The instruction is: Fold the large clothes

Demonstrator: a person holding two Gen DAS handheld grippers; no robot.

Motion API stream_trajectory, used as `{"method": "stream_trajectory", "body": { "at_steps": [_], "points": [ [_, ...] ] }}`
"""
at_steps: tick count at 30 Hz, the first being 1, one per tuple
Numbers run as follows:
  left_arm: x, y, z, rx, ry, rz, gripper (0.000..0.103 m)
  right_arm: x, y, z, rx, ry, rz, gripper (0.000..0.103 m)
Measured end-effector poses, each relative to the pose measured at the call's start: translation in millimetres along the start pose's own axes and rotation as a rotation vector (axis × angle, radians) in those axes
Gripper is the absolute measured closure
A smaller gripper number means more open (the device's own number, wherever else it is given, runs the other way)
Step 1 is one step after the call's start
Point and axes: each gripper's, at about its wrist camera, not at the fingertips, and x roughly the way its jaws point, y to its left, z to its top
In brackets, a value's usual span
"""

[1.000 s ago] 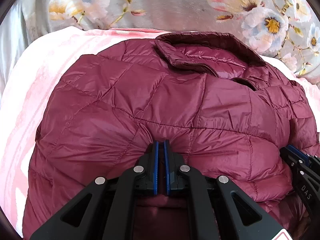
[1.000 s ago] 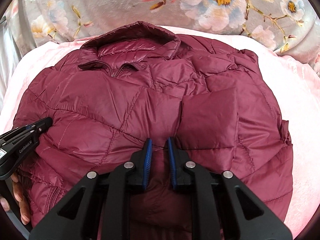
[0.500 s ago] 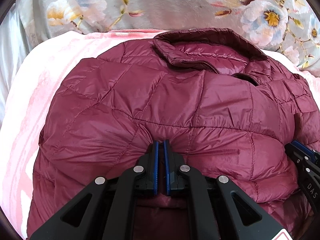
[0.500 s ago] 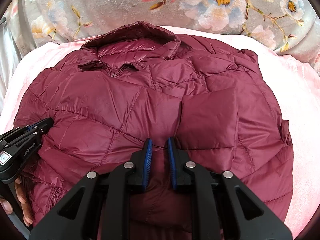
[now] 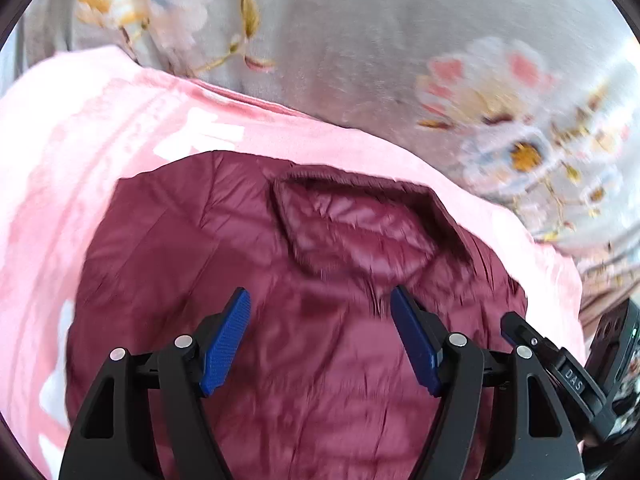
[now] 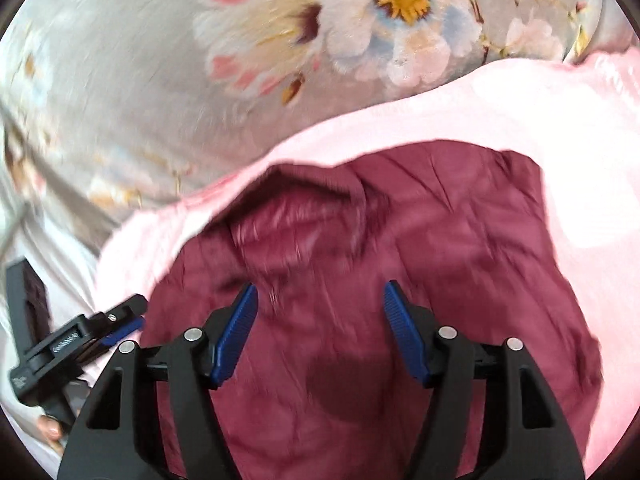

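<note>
A grey plush blanket printed with large pale flowers [image 5: 360, 40] fills the far part of both wrist views, and against its near edge lies a pink fleece blanket [image 5: 60, 168] with pale patches. On the pink blanket rests the one garment in sight — a maroon quilted puffer jacket [image 5: 320, 340] of shiny, stitched fabric, lying fairly flat with its stand-up collar [image 5: 360, 220] at the end nearest the flowered blanket. Both views are smeared by motion, so the stitching reads only faintly. In the right wrist view the jacket [image 6: 440, 280] looks creased and rumpled, its collar side dark and folded in.

Counted: one jacket, two blankets, two grippers.

The left gripper [image 5: 320, 340] hangs over the jacket's middle, below the collar, its blue ribbed pads [image 5: 226, 336] spread wide and opening further; nothing is pinched between them and they appear clear of the fabric. The right gripper [image 6: 320, 332] hangs over the jacket too, its jaws also parting, with only the cloth beneath them and nothing gripped. Each gripper shows at the edge of the other's view — the right one beside the jacket's right edge, the left one beside its left edge, where a fingertip [image 6: 50, 428] of the person's hand peeks in.
</note>
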Motion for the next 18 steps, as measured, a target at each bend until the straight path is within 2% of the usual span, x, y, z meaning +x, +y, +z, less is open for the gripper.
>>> {"method": "stream_trajectory", "body": {
  "at_steps": [3,8,10,13,14,15,16,18],
  "points": [
    [33,10,17,-0.069,0.055,-0.001,0.033,26,-11,15,0.041,0.016,0.004,0.04],
    [72,23,22,-0.142,0.117,-0.014,0.035,62,-27,20,0.098,0.056,-0.047,0.04],
    [78,21,22,-0.136,0.126,-0.029,0.036,69,-27,18,0.121,0.076,-0.024,0.038],
    [89,19,20,-0.131,0.143,-0.038,0.041,79,-8,17,0.123,0.148,0.135,0.039],
    [92,18,19,-0.129,0.15,-0.04,0.042,80,-2,17,0.115,0.154,0.162,0.039],
    [95,18,19,-0.125,0.153,-0.038,0.047,80,5,18,0.1,0.157,0.202,0.045],
    [95,16,18,-0.118,0.15,-0.037,0.051,79,10,18,0.092,0.157,0.218,0.053],
    [95,14,17,-0.095,0.141,-0.022,0.058,76,18,18,0.049,0.139,0.156,0.054]
  ]
}}
